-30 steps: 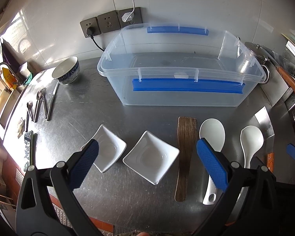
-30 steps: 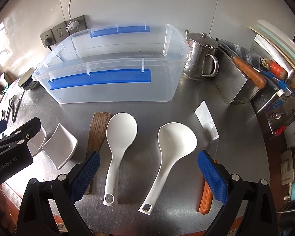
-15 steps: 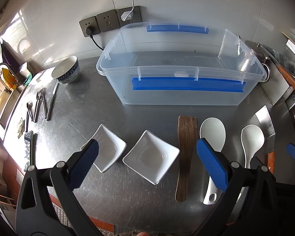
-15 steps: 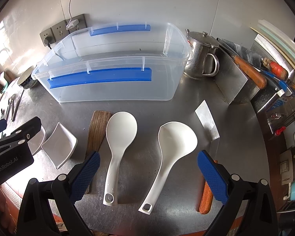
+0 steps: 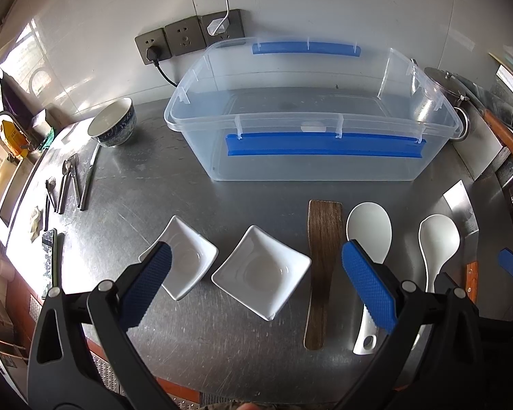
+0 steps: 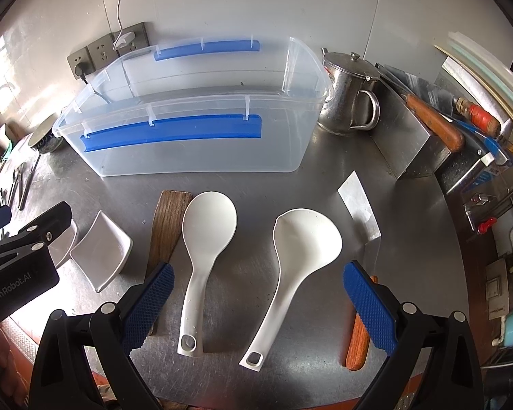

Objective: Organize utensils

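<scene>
Both grippers (image 5: 256,287) (image 6: 258,302) gape above spoons (image 6: 207,239), dishes (image 5: 261,270), bin (image 5: 311,136).

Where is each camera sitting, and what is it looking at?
Left wrist view: sits on the left tongs, open, looking forward over two square white dishes toward the clear plastic bin with blue handles.
Right wrist view: sits on the right tongs, open, over two white plastic spoons; the left tongs show at its left edge.
Both see bin, spoons, brown wooden spatula.

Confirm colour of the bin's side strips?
Blue strips on the clear plastic bin; left wrist view shows them best.
</scene>
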### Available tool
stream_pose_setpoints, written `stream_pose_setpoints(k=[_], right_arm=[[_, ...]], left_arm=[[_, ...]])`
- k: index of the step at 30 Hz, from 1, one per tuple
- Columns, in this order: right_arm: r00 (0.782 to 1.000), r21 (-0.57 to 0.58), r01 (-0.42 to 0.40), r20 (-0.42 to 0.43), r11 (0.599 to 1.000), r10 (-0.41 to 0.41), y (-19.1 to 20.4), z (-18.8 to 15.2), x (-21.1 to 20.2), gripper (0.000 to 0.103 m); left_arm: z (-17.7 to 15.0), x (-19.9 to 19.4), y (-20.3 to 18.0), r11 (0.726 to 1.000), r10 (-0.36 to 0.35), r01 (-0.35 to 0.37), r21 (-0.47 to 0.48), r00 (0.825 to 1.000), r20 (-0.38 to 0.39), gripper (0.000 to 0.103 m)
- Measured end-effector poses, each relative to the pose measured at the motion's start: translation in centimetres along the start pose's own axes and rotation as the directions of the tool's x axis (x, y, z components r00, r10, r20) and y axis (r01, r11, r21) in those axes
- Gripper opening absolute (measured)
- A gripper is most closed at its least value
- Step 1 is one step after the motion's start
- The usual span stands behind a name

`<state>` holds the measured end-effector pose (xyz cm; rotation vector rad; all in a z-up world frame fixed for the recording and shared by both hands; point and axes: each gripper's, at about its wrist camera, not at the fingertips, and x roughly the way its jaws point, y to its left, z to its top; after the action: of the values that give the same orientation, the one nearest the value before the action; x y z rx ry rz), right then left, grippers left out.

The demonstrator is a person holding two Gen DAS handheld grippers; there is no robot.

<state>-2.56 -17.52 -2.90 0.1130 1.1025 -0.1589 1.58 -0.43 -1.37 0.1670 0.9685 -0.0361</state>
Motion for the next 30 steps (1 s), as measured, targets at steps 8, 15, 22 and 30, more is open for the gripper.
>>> stream_pose_setpoints(k=[8,15,22,30], right_arm=[[1.000,-0.003,0.003,-0.007,1.000,-0.003,0.10,-0.04,0.01,0.099],[1.000,0.011,0.009,-0.014,1.000,-0.009,-0.17,-0.09,0.00,0.099],[1.000,0.012,0.008,-0.019,1.000,-0.008,-0.11,-0.12,0.04,0.099],[1.000,0.025,0.005,-0.026,1.000,-0.004,-0.33,-0.15,0.19,0.099]], left_arm=[[0.01,0.02,-0.01,1.000,0.000,0.000,0.002,1.000,0.000,0.096],[-0.02,-0.11,-0.14,1.000,0.002,-0.002,0.010,1.000,-0.002,0.096],[-0.07,-0.18,-0.27,1.000,0.008,-0.008,0.018,1.000,0.000,0.096],[0.10,-0.15,-0.31,1.000,0.012,-0.012,0.023,1.000,0.002,0.096]])
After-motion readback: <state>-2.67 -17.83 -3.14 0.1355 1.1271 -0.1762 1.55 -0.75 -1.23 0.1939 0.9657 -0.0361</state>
